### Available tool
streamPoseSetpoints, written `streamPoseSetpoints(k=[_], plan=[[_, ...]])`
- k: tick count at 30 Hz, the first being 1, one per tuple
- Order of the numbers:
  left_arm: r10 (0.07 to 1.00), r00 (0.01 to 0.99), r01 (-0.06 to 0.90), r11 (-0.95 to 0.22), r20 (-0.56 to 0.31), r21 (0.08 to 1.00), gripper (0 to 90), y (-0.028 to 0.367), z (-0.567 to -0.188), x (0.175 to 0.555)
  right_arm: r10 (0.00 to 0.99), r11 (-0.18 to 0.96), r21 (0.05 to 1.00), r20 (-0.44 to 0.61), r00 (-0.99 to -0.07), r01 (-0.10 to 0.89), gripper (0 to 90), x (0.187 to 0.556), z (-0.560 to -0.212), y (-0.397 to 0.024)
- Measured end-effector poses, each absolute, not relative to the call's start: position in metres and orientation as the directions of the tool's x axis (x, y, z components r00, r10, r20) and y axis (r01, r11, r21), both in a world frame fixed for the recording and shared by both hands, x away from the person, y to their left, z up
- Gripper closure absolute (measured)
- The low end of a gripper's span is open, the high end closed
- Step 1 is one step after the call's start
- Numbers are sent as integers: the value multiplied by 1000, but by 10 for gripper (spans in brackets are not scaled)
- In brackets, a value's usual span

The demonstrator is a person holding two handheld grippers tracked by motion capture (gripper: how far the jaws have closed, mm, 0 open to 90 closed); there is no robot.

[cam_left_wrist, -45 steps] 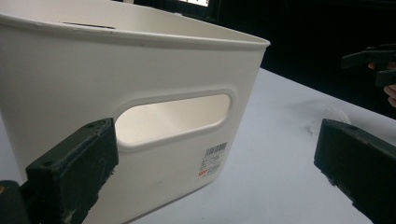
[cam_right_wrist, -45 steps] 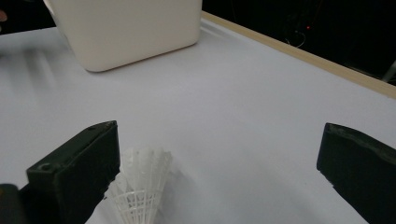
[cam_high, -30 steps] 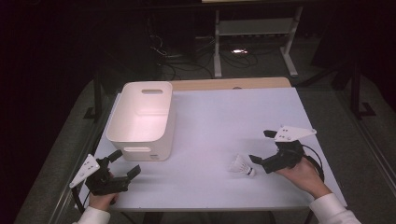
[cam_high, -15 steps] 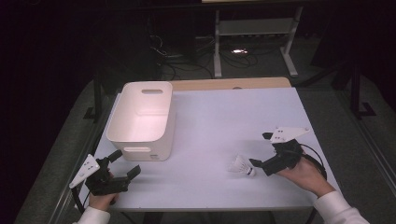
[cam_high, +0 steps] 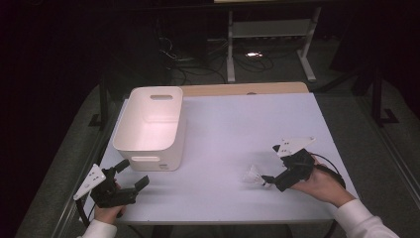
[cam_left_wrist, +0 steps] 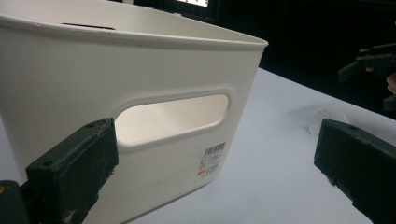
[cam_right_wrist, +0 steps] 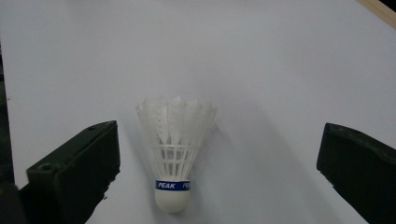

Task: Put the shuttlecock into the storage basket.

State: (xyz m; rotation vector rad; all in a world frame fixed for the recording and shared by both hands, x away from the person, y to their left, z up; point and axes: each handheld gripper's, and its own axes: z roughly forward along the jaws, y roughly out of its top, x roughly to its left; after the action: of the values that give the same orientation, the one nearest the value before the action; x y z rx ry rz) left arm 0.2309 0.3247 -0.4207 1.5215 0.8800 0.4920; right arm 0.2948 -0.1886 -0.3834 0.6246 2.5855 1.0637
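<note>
One shuttlecock [cam_right_wrist: 175,158] lies between the right gripper's [cam_high: 271,179] spread jaws, cork end nearest it, feathers pointing away; left gripper [cam_high: 130,174] open, well apart.

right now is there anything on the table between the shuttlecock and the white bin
Nothing. In the high view the stretch of table between the shuttlecock and the white bin is bare.
</note>
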Motion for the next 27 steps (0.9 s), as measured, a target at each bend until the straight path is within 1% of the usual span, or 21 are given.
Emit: streamPoseSetpoints(k=[4, 5, 7, 8, 10, 11, 14, 22, 27], plan=[[765, 617, 245, 34, -183, 969, 0, 324, -420, 230, 470, 653, 700, -75, -879, 289, 0, 295, -385, -183], [765, 617, 244, 34, -183, 969, 0, 324, -420, 230, 464, 665, 693, -91, -881, 279, 0, 296, -386, -183], [765, 617, 244, 36, -184, 969, 0, 324, -421, 230, 455, 671, 684, -75, -887, 287, 0, 296, -388, -180], [765, 618, 242, 32, -179, 970, 0, 325, -421, 231, 449, 685, 673, -89, -889, 279, 0, 297, -389, -180], [765, 619, 242, 33, -181, 970, 0, 325, -421, 231, 444, 693, 660, -75, -893, 290, 0, 298, -390, -177], [764, 620, 242, 33, -180, 970, 0, 325, -421, 231, 438, 704, 652, -86, -895, 283, 0, 299, -391, -177], [763, 621, 241, 33, -180, 970, 0, 325, -420, 230, 434, 708, 642, -66, -898, 294, 0, 299, -392, -174], [765, 618, 243, 32, -181, 969, 0, 325, -421, 231, 408, 742, 603, -60, -911, 292, 0, 300, -396, -170], [764, 620, 240, 30, -177, 970, 0, 325, -421, 231, 414, 748, 579, -26, -910, 324, 0, 301, -401, -168]])
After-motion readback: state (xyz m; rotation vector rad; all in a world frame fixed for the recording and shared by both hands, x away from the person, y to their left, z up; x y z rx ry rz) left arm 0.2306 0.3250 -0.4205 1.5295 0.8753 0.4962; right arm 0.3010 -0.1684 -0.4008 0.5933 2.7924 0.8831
